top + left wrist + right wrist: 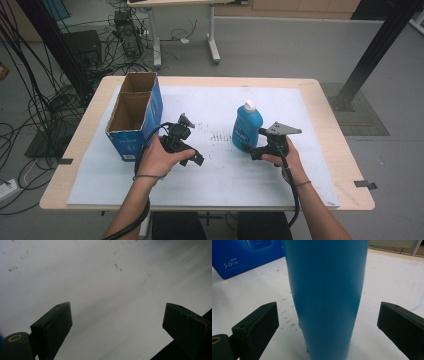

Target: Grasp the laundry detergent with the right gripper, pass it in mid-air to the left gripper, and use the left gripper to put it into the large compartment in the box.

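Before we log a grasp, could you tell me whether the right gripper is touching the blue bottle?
Apart: right gripper view shows white mat between both open jaws of right gripper and blue bottle.

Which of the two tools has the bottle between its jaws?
The right tool: the blue bottle stands upright between its open jaws, which do not touch it yet. The left tool is open over bare white mat, beside the cardboard box.

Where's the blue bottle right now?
In the high view the blue bottle stands upright on the white mat, right of centre, just ahead of the open right gripper and well right of the cardboard box.
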A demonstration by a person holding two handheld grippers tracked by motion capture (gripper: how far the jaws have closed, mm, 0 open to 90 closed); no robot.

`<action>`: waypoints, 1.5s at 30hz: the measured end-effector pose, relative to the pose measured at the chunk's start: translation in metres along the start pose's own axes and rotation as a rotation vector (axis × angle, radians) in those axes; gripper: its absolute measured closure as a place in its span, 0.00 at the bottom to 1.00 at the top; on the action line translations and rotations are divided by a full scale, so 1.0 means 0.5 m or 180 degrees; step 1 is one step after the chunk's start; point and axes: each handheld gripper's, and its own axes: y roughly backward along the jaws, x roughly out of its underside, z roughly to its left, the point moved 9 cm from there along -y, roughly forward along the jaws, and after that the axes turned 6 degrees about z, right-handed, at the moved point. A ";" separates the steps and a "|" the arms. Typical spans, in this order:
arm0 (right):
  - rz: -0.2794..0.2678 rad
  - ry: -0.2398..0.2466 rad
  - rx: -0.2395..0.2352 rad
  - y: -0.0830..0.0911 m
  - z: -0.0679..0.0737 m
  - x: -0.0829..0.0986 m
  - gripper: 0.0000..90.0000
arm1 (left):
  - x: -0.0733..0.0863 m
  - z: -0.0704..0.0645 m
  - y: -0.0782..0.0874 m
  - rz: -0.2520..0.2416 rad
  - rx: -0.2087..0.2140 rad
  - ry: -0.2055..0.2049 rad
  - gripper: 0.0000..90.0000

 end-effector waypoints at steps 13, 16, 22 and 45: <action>-0.0094 0.0059 0.0021 -0.019 0.001 0.002 0.04 | 0.002 0.004 0.003 -0.0003 0.0000 0.0007 0.10; -0.0099 0.0048 0.0031 -0.024 0.000 0.004 0.04 | 0.003 0.004 0.004 -0.0010 0.0001 0.0010 0.10; -0.0149 0.0072 0.0062 -0.031 -0.002 0.001 0.04 | 0.005 0.006 0.004 -0.0012 0.0005 0.0023 0.10; -0.0232 0.0099 0.0125 -0.043 -0.004 -0.007 0.04 | 0.007 0.006 0.003 -0.0012 0.0008 0.0036 0.10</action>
